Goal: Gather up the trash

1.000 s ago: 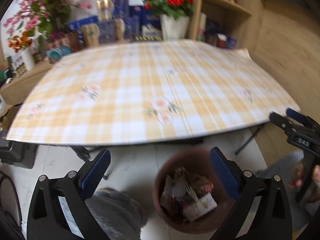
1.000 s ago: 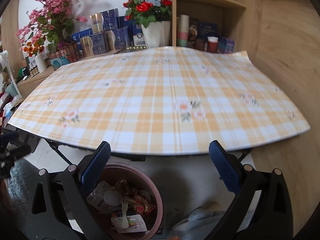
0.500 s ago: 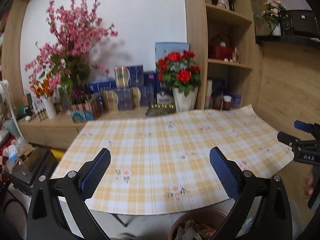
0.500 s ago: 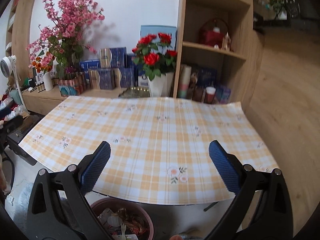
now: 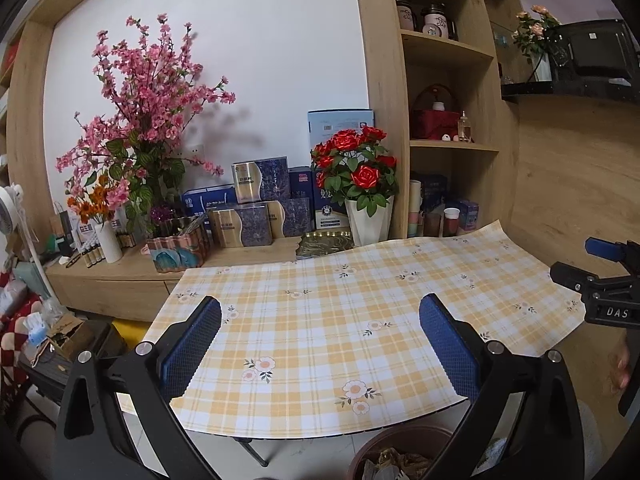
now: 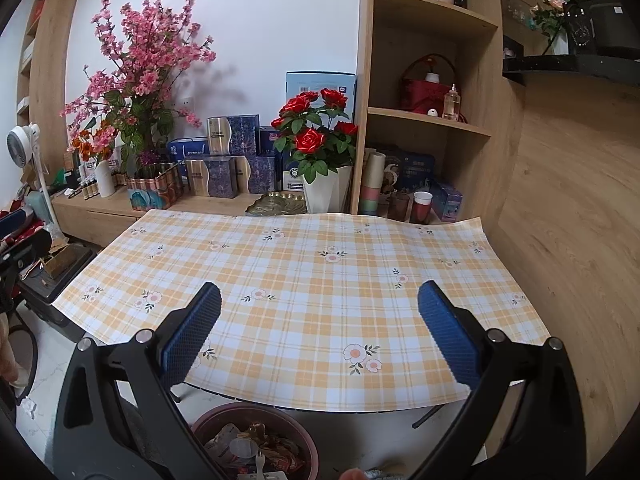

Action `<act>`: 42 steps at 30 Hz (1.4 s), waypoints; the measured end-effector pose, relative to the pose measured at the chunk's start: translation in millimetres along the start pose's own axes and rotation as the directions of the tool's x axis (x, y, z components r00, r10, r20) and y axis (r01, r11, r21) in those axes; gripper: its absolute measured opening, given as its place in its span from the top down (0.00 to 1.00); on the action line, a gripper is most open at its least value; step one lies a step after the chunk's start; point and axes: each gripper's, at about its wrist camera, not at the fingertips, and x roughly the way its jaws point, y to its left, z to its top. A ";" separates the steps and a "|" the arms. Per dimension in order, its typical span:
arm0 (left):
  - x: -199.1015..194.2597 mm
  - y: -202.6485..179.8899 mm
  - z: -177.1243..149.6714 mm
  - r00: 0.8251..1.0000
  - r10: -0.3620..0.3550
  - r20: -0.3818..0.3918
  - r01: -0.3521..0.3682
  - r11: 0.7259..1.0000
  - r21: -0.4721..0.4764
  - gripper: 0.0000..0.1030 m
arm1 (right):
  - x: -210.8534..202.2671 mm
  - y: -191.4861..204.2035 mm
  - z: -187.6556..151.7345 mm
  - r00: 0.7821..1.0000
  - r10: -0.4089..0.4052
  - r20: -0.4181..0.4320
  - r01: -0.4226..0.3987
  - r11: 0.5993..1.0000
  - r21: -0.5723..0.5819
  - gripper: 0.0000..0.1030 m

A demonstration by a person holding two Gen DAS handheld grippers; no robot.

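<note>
A brown round bin (image 6: pixel 256 440) full of crumpled wrappers and a small fork stands on the floor below the table's near edge; its rim (image 5: pixel 400 446) also peeks in at the bottom of the left wrist view. My left gripper (image 5: pixel 320 350) is open and empty, raised in front of the checked tablecloth (image 5: pixel 360 312). My right gripper (image 6: pixel 320 340) is open and empty too, held above the bin. The right gripper (image 5: pixel 600 280) also shows from the side at the right edge of the left wrist view. The tablecloth (image 6: pixel 304 292) carries nothing.
Behind the table runs a low wooden counter (image 6: pixel 100 208) with boxes, a pink blossom arrangement (image 6: pixel 140 64) and a red rose pot (image 6: pixel 316 148). A wooden shelf unit (image 6: pixel 432 92) rises at the right. A fan (image 6: pixel 24 140) and clutter (image 5: pixel 36 332) crowd the left floor.
Both grippers have tilted up and drawn back from the bin: a second ago they looked down into it, now they face the table and the wall. Both stayed open.
</note>
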 end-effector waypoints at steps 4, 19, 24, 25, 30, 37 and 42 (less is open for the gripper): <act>-0.6 1.2 1.8 1.000 -0.003 -0.008 0.003 1.000 0.001 0.06 | -2.2 0.4 0.7 1.000 0.003 0.002 -0.003 1.000 0.001 0.06; -15.8 0.9 12.7 0.999 -0.031 -0.007 0.031 0.999 -0.008 0.06 | -16.6 1.2 6.7 1.000 0.017 0.022 -0.017 1.000 0.019 0.06; -18.7 -3.9 15.5 1.000 -0.009 -0.007 0.009 1.000 0.002 0.06 | -18.2 1.2 7.2 1.000 0.019 0.023 -0.020 1.000 0.022 0.06; -19.7 -5.1 15.5 1.000 -0.005 -0.004 0.005 1.000 0.008 0.06 | -19.2 1.1 7.7 1.000 0.018 0.024 -0.018 1.000 0.022 0.06; -22.2 -9.5 15.1 1.000 0.003 0.006 -0.003 1.000 0.025 0.06 | -20.5 0.9 8.4 1.000 0.015 0.024 -0.016 1.000 0.022 0.06; -19.8 -9.1 17.2 1.000 0.013 0.007 -0.013 1.000 0.025 0.06 | -21.8 2.0 8.6 1.000 0.014 0.022 -0.015 1.000 0.018 0.06; -19.1 -8.6 17.9 1.000 0.017 0.006 -0.017 1.000 0.025 0.06 | -21.9 1.4 8.0 1.000 0.013 0.023 -0.013 1.000 0.021 0.06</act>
